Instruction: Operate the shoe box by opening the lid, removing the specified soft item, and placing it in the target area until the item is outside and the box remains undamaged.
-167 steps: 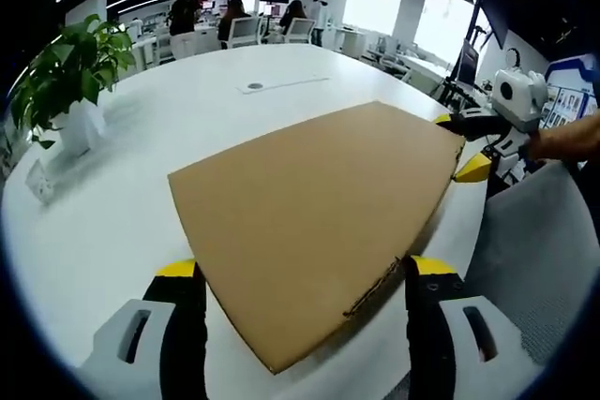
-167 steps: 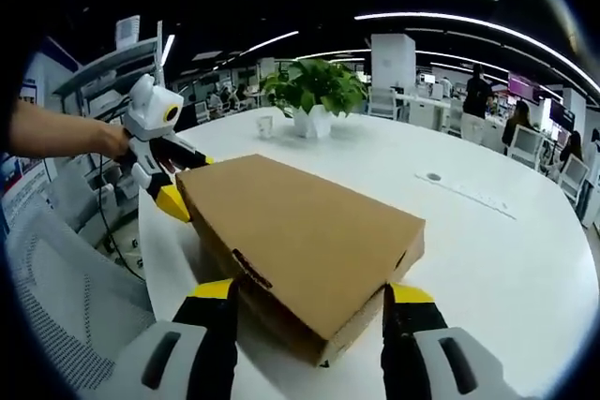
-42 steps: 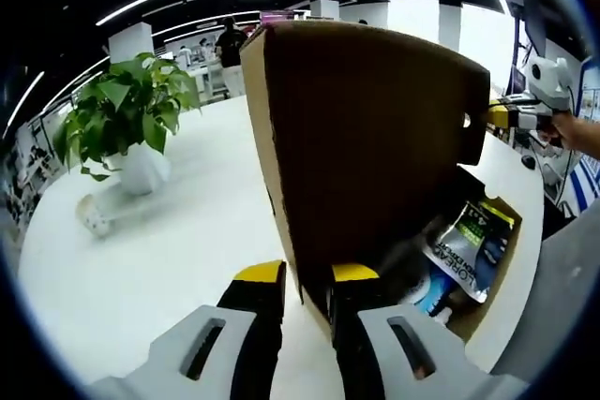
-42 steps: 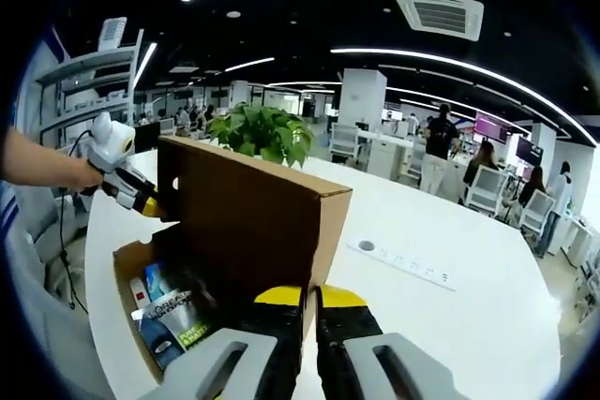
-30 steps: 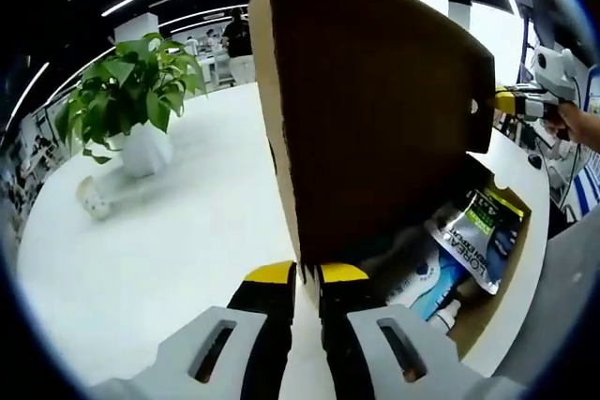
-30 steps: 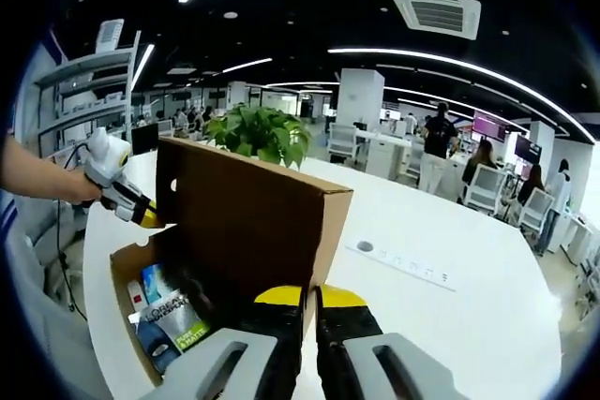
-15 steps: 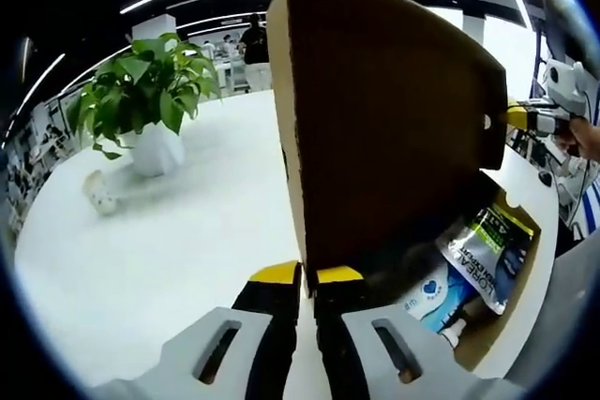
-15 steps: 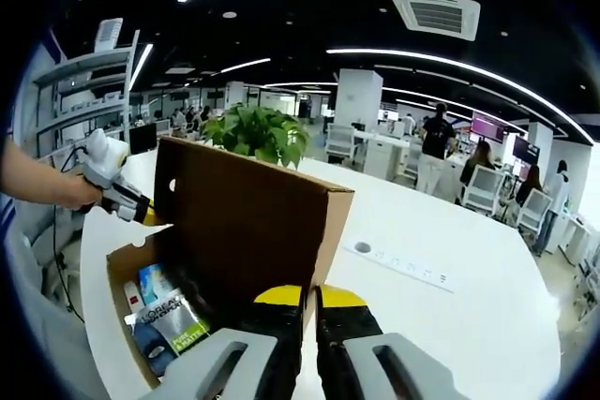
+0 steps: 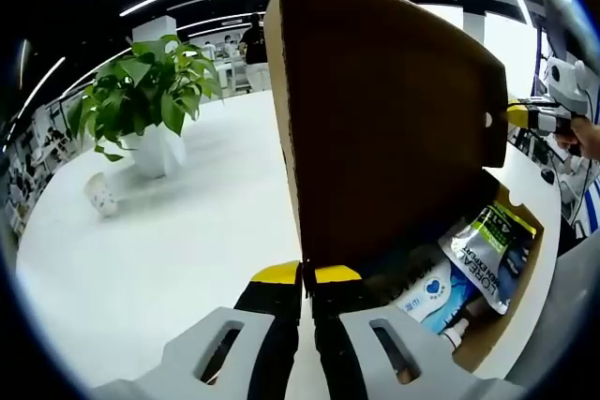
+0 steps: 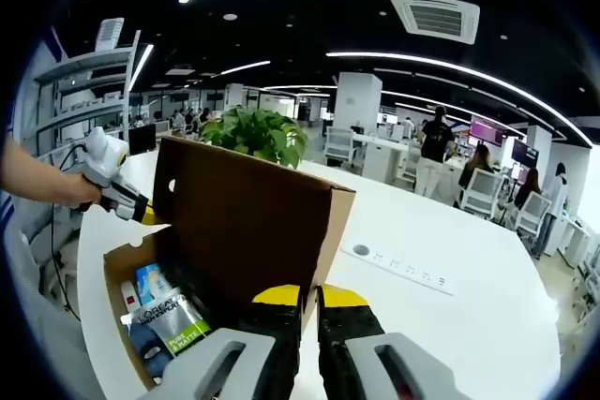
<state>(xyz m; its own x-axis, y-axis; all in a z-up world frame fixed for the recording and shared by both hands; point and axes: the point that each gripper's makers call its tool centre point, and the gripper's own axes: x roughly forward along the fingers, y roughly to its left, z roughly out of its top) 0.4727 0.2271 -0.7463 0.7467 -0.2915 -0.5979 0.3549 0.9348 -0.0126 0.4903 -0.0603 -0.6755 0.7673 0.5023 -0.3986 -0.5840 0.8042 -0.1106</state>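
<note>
Both my grippers, left (image 9: 307,275) and right (image 10: 310,296), pinch raised lid (image 9: 384,119) edge; green pouch (image 10: 172,320) lies in shoe box (image 10: 120,311), 9 o'clock of right jaws, nearer mine

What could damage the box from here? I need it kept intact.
Both hand-held grippers pinch the raised lid at opposite ends: the left and the right. Pushing it further back, or unevenly, might crease or tear the cardboard hinge. Letting go could drop the lid onto the pouches inside the box.
</note>
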